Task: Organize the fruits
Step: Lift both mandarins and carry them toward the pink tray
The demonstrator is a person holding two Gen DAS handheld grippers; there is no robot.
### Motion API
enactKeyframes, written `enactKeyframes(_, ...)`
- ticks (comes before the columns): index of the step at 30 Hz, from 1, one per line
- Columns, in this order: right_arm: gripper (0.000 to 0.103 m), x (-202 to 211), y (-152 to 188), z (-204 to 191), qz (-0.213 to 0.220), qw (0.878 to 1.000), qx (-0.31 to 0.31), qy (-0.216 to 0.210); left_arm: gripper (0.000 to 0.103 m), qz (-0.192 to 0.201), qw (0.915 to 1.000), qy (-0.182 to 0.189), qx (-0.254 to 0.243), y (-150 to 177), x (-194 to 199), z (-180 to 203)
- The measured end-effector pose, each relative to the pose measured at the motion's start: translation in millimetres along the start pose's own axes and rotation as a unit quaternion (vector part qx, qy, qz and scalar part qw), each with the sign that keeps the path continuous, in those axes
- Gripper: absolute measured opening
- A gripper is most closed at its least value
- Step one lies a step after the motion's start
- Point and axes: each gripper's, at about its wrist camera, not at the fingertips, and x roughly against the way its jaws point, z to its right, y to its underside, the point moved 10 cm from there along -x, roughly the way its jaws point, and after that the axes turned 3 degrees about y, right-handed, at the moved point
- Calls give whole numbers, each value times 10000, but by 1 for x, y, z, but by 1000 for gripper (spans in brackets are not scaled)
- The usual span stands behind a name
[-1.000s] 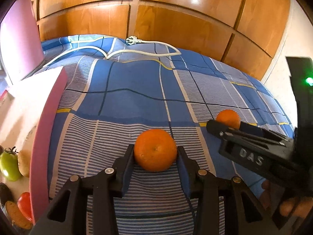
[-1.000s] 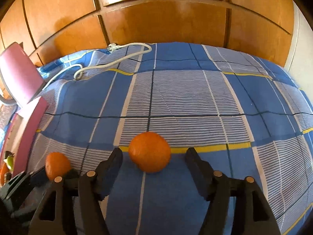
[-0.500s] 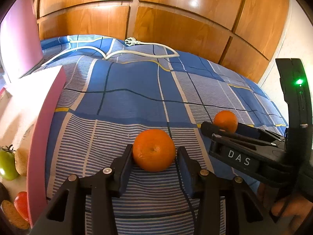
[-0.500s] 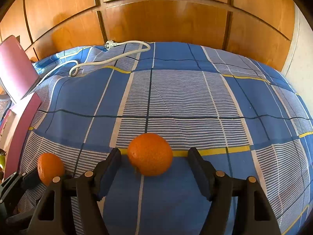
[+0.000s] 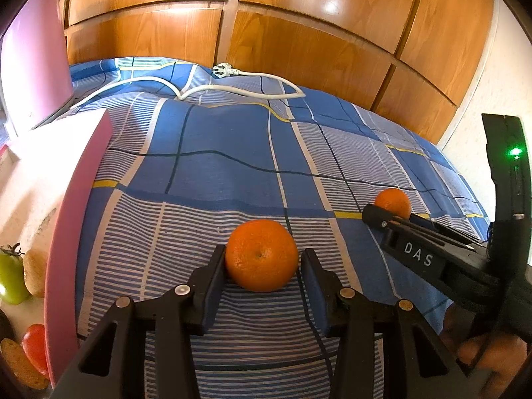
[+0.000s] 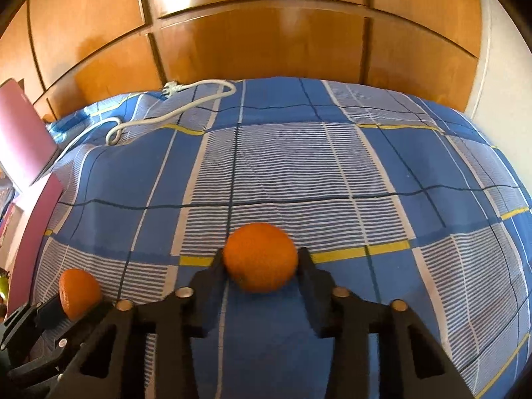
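In the left wrist view my left gripper (image 5: 262,259) is shut on an orange (image 5: 262,254) just above the blue checked bedspread. In the right wrist view my right gripper (image 6: 260,262) is shut on a second orange (image 6: 260,261), both pads touching its sides. Each gripper shows in the other's view: the right one with its orange (image 5: 392,202) at the right, the left one with its orange (image 6: 79,293) at the lower left.
A pink-rimmed box (image 5: 63,232) at the left holds a green tomato (image 5: 10,279), a red tomato (image 5: 35,345) and brownish fruits. A white power cable (image 5: 232,83) lies at the bed's far side below wooden wardrobe doors (image 5: 299,33). A pink lid (image 5: 33,66) stands upright at far left.
My right gripper has closed from open onto its orange. My left gripper has kept its grip and shifted slightly.
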Motion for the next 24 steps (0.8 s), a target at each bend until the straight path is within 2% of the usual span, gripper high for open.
enactKeyframes(3,40,-1,0,0,4,10000,16,17,44,-26,9999,-82,-60,0,-1,1)
enactKeyframes(5,40,-1,-1,-1,7,10000,22,21,39,-48,9998,-189,-77,0,0,-1)
enactKeyframes(15,39,3,3,-4,-38,9999,151,46,38,-206,9992,-332,-116,4,6,-1)
enactKeyframes(24,39,20,20,-17,-84,9995,260,-159,38,-269,9990,-349,-79,11,20,1)
